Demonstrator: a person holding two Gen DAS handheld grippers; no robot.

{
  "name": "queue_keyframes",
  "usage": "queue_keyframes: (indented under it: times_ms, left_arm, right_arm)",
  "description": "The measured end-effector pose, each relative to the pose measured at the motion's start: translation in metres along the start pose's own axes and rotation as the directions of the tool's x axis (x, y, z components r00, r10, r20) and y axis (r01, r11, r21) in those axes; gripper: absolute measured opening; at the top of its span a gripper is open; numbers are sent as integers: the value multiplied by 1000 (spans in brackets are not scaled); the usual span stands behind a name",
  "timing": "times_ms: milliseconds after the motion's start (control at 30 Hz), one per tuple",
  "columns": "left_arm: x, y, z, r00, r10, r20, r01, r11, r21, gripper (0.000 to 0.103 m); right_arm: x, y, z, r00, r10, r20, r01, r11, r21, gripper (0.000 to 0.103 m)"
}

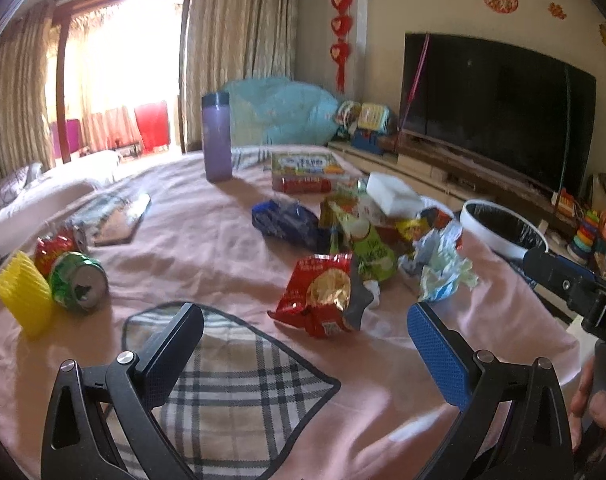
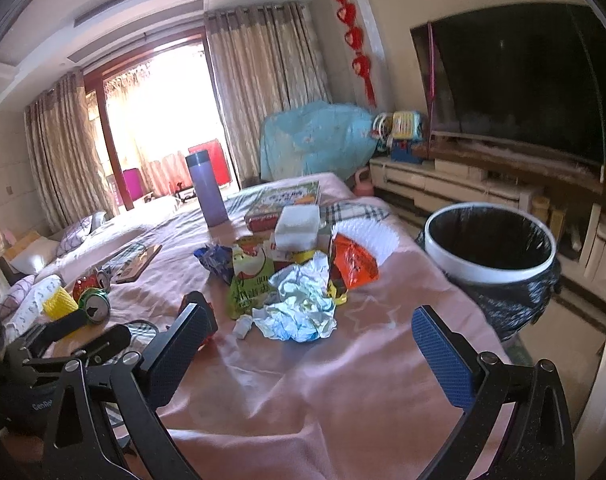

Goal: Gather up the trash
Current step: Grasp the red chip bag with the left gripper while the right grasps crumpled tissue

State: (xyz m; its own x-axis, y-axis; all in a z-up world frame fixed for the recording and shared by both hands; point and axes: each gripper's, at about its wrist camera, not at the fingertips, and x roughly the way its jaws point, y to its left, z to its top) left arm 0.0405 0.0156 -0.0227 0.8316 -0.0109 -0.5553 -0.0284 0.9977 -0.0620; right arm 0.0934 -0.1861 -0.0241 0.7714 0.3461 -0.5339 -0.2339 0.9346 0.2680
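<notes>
Trash lies on a pink-covered table (image 1: 207, 240): a red snack packet (image 1: 323, 294), a green packet (image 1: 367, 248), a dark blue packet (image 1: 287, 224), crumpled paper (image 1: 443, 268) and a crushed green can (image 1: 79, 282). My left gripper (image 1: 303, 340) is open and empty, just short of the red packet. My right gripper (image 2: 313, 340) is open and empty, close in front of the crumpled paper (image 2: 299, 304). An orange packet (image 2: 353, 266) and the green packet (image 2: 251, 280) lie behind it. A white bin with a black liner (image 2: 491, 240) stands off the table's right edge.
A purple bottle (image 1: 217, 140), a picture book (image 1: 307, 164), a white box (image 1: 395, 194), a yellow ribbed cup (image 1: 23, 294), a red can (image 1: 53, 250) and a plaid cloth (image 1: 239, 392) are on the table. A TV (image 1: 495, 108) stands on a low cabinet at right.
</notes>
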Motion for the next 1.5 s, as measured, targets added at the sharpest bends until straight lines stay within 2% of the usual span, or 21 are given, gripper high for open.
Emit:
queue_keyframes:
  times_ms: [133, 233, 367, 467, 533, 567, 600, 633, 667, 700, 733, 767, 800, 867, 900, 1200, 1500]
  left_arm:
    - [21, 1, 6, 998, -8, -57, 7, 1000, -5, 102]
    - [39, 3, 15, 997, -13, -82, 12, 1000, -13, 102]
    - [56, 4, 22, 995, -9, -103, 8, 1000, -12, 102]
    - [76, 6, 23, 993, -12, -120, 10, 1000, -16, 98]
    - [87, 6, 23, 989, -24, -144, 21, 1000, -20, 90]
    - [91, 5, 22, 987, -33, -156, 30, 999, -22, 81]
    - [96, 5, 21, 985, -44, -168, 41, 999, -24, 68]
    - [100, 6, 20, 982, -57, -182, 52, 998, -27, 60]
    - [103, 6, 19, 979, -68, -194, 63, 997, -33, 46]
    - [105, 7, 18, 976, -84, -202, 77, 996, -42, 37]
    - [106, 8, 19, 977, -85, -195, 78, 996, -42, 34]
    - [104, 8, 20, 979, -89, -184, 83, 996, -40, 26]
    - [103, 9, 21, 979, -94, -183, 87, 995, -41, 18]
    - [101, 7, 22, 977, -115, -179, 108, 993, -49, 16]
    - [99, 6, 24, 977, -124, -173, 117, 992, -49, 11]
    - [80, -23, 37, 969, -207, -132, 208, 978, -2, 9]
    - [84, -67, 54, 946, -292, -140, 303, 951, 64, 9]
  right_arm:
    - [22, -4, 0, 998, 15, -58, -14, 1000, 16, 101]
    - [40, -7, -1, 994, 23, -104, -21, 999, 25, 95]
    - [68, -14, -1, 982, 42, -183, -32, 998, 56, 85]
    - [84, -16, -4, 972, 63, -228, -47, 996, 73, 84]
    - [91, -17, -6, 965, 82, -250, -63, 995, 83, 80]
    - [94, -17, -9, 960, 90, -265, -70, 994, 81, 69]
    - [97, -15, -9, 956, 107, -272, -87, 993, 85, 54]
    - [97, -14, -10, 954, 125, -274, -105, 991, 87, 50]
    - [96, -13, -9, 956, 118, -270, -101, 992, 76, 46]
    - [94, -11, -8, 959, 112, -262, -99, 993, 61, 34]
    - [91, -11, -7, 959, 115, -259, -103, 993, 57, 30]
    - [87, -12, -5, 958, 126, -257, -114, 992, 62, 19]
    - [86, -12, -4, 957, 131, -257, -118, 991, 64, 17]
    - [82, -15, -2, 959, 130, -253, -117, 991, 64, 16]
    - [80, -17, -1, 958, 135, -251, -120, 990, 73, 16]
    - [53, -43, 10, 974, 123, -188, -100, 987, 123, 15]
    - [25, -94, 26, 991, 66, -117, -42, 980, 197, 14]
